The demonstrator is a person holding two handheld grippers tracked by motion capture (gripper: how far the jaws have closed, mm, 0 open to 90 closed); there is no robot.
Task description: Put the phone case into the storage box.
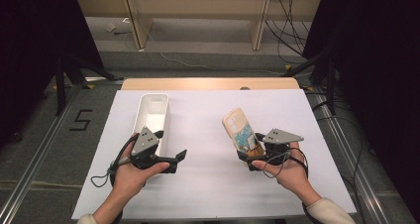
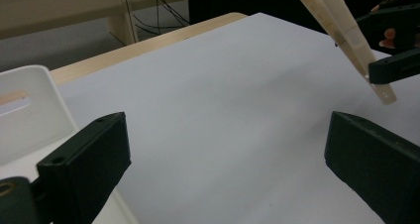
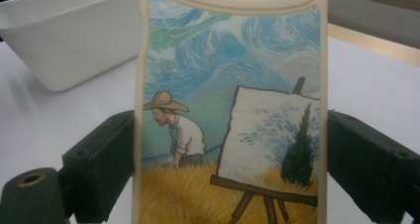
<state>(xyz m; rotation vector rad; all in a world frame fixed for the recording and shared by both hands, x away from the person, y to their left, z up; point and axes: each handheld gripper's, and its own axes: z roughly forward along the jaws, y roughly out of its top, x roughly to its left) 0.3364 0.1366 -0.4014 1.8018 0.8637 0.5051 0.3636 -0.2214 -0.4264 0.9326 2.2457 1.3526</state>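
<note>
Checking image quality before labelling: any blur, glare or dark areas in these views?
High view: table sheet evenly lit, surroundings very dark. Left gripper view: soft, near jaws blurred, no glare. Right gripper view: phone case print readable, slightly soft; bin behind it out of focus.

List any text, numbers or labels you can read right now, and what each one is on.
"5": black mark on the grey floor, left of the table.
Phone case, held in the right hand-held gripper: a painted picture of a man at an easel, no lettering.
White bin: no label that I can see.
</note>
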